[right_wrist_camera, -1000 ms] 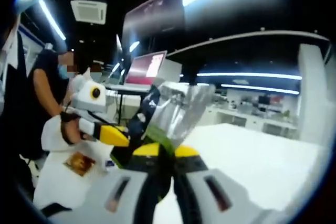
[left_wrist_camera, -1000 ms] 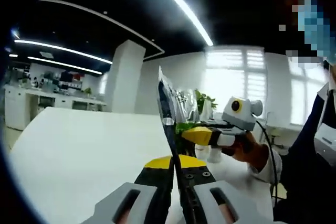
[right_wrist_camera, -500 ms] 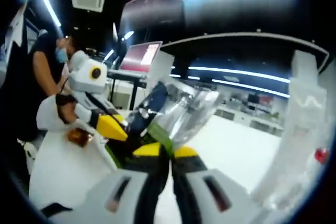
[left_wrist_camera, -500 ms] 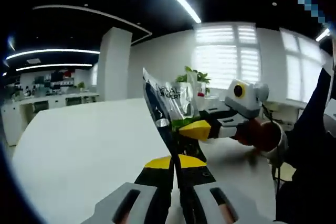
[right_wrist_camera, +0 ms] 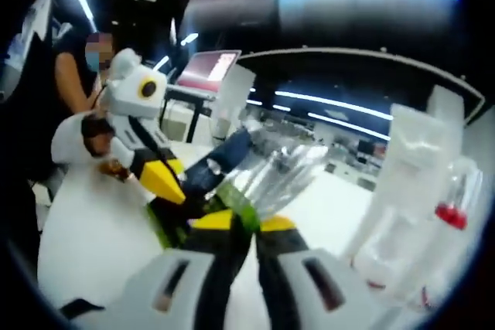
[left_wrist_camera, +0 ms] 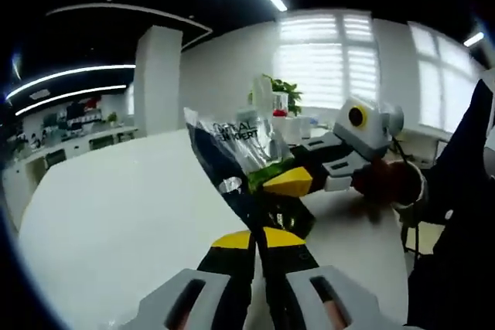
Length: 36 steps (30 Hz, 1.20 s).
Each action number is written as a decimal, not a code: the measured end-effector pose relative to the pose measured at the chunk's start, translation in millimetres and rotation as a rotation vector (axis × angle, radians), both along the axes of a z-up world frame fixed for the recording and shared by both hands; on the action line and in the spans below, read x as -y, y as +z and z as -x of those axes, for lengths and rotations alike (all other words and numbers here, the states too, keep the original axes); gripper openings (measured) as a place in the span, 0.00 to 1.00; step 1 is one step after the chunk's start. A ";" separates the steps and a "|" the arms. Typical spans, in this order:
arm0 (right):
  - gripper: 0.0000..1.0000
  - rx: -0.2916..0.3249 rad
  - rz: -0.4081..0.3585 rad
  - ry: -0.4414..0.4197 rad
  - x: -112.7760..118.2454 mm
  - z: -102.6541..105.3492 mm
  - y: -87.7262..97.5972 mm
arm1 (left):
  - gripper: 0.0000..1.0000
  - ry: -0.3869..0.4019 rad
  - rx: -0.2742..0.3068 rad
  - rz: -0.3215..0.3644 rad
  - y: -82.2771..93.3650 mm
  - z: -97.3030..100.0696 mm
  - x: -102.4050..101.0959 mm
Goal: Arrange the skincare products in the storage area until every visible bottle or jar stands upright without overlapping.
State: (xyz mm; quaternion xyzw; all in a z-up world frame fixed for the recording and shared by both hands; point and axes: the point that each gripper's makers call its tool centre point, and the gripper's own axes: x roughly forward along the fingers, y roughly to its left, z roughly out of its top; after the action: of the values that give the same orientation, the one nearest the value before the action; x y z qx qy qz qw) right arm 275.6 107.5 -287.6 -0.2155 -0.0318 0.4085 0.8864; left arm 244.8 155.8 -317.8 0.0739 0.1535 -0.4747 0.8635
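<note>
Both grippers pinch one crinkled, shiny foil pouch (left_wrist_camera: pixel 236 148)

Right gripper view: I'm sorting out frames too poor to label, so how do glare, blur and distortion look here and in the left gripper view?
Right gripper view: ceiling lights blow out to white, the clear bottles are soft, and the foil pouch glints. Left gripper view: bright windows wash out the background, the fisheye bends the white table, and the pouch print is hard to read.

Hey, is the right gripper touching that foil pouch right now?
Touching. In the right gripper view the right gripper has its jaws closed on the green edge of the foil pouch; the left gripper view shows the same pinch from the side.
</note>
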 end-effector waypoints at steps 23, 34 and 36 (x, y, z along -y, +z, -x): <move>0.23 0.099 0.227 -0.054 7.5 0.9 -21.2 | 0.07 -0.052 0.147 -0.212 -22.0 0.2 2.2; 0.32 0.212 0.343 -0.088 8.3 5.2 -21.8 | 0.08 -0.093 0.142 -0.306 -26.3 10.1 0.1; 0.36 0.217 0.339 -0.101 10.5 3.4 -19.9 | 0.08 -0.093 0.145 -0.310 -26.5 10.1 -0.1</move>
State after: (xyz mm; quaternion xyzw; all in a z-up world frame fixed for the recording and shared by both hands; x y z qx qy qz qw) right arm 272.3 97.0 -307.5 -0.4057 -0.0473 0.3375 0.8481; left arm 234.6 155.9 -344.3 0.2472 0.1585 -0.4783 0.8276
